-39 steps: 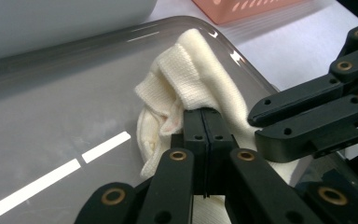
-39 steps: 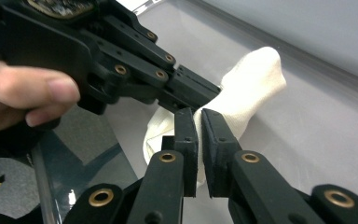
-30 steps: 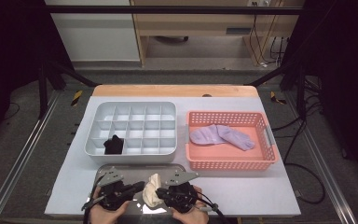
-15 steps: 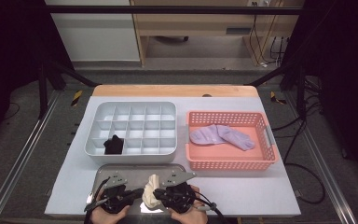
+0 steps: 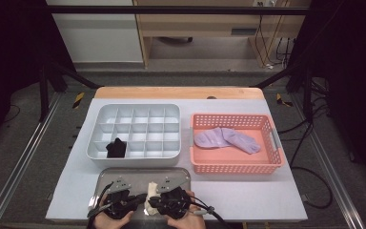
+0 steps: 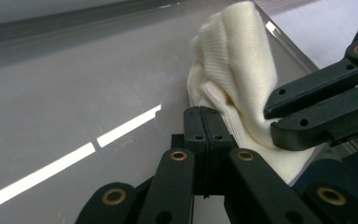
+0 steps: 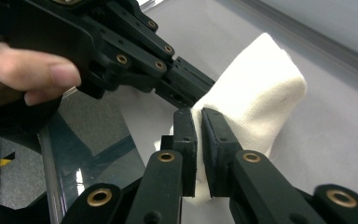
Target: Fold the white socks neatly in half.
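Two tools work one cream sock (image 5: 149,204) over the metal tray (image 5: 124,172) at the near edge of the bench (image 5: 248,195). Left tool (image 5: 140,199): jaws clenched fully together, their tips at the sock's near edge; whether cloth is nipped between them cannot be told. Right tool (image 5: 151,204): jaws pinching a fold of the sock, a sliver of fabric between the pads (image 7: 189,140). The sock sits bunched between both tools, its loose end lying on the tray and pointing away from the hands.

Judgement on the step in hand, folding or rolling the sock: keep the right tool's pinch firm, work the left tool tight against the bundle, and hold the roll low over the tray so it cannot unfurl.

Beyond the tray: a white divided box (image 5: 133,131) with one dark sock (image 5: 116,148) in a near-left cell. To its right, a pink basket (image 5: 238,164) holding two lilac socks (image 5: 226,140).
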`<act>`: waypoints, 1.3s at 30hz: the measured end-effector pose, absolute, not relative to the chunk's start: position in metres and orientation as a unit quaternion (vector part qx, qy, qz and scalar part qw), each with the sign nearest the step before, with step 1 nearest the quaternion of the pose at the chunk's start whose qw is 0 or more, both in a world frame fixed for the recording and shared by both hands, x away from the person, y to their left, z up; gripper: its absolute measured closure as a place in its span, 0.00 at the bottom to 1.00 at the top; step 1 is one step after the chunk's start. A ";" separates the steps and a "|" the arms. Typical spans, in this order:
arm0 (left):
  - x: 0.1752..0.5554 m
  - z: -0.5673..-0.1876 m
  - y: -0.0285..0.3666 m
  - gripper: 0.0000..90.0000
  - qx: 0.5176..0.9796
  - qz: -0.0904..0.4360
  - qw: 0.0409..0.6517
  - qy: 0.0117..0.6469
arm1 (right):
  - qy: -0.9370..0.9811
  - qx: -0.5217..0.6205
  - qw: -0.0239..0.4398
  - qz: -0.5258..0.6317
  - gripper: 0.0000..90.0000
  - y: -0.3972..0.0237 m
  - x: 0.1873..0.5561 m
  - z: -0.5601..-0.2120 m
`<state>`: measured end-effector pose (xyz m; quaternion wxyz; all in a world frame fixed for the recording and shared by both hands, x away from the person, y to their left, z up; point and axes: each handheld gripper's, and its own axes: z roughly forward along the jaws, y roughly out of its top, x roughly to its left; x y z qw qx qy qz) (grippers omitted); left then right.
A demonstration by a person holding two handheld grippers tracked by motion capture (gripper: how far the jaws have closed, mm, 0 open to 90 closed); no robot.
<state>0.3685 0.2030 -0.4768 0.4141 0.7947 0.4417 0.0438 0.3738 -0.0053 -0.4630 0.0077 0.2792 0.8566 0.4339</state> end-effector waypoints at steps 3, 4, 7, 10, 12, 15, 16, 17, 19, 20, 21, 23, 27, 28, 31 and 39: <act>0.370 -0.474 0.206 1.00 0.789 0.043 0.423 0.444 | 0.857 0.280 0.009 0.434 0.94 -0.005 0.374 -0.464; 0.371 -0.471 0.207 1.00 0.785 0.045 0.428 0.445 | 0.857 0.278 0.010 0.434 0.94 -0.005 0.374 -0.464; 0.372 -0.454 0.211 0.91 0.772 0.074 0.454 0.439 | 0.858 0.276 0.012 0.433 0.94 -0.004 0.374 -0.464; 0.375 -0.444 0.209 0.82 0.769 0.088 0.468 0.427 | 0.858 0.276 0.011 0.434 0.94 -0.004 0.373 -0.464; 0.378 -0.436 0.205 0.78 0.772 0.098 0.472 0.415 | 0.858 0.277 0.013 0.433 0.94 -0.004 0.373 -0.464; 0.383 -0.434 0.196 0.64 0.777 0.109 0.469 0.406 | 0.858 0.275 0.013 0.434 0.94 -0.004 0.373 -0.464; 0.386 -0.438 0.191 0.62 0.787 0.111 0.455 0.402 | 0.859 0.274 0.014 0.433 0.94 -0.003 0.372 -0.463; 0.386 -0.438 0.191 0.62 0.787 0.111 0.455 0.402 | 0.859 0.274 0.014 0.433 0.94 -0.003 0.372 -0.463; 0.388 -0.446 0.190 0.61 0.794 0.111 0.436 0.407 | 0.862 0.267 0.022 0.429 0.93 -0.002 0.370 -0.463; 0.388 -0.448 0.191 0.61 0.793 0.110 0.435 0.411 | 0.863 0.266 0.023 0.429 0.93 -0.002 0.370 -0.462; 0.388 -0.448 0.191 0.61 0.793 0.110 0.435 0.411 | 0.863 0.266 0.023 0.429 0.93 -0.002 0.370 -0.462; 0.387 -0.451 0.196 0.62 0.792 0.107 0.433 0.417 | 0.867 0.261 0.022 0.424 0.92 -0.003 0.371 -0.461; 0.384 -0.458 0.205 0.62 0.788 0.103 0.431 0.427 | 0.871 0.260 0.021 0.416 0.89 -0.007 0.372 -0.461; 0.381 -0.460 0.209 0.62 0.785 0.100 0.434 0.430 | 0.873 0.259 0.026 0.412 0.88 -0.008 0.371 -0.460; 0.377 -0.461 0.212 0.62 0.783 0.102 0.434 0.434 | 0.875 0.258 0.031 0.409 0.88 -0.009 0.372 -0.460; 0.368 -0.464 0.216 0.61 0.782 0.108 0.432 0.435 | 0.870 0.270 0.046 0.411 0.85 -0.019 0.375 -0.454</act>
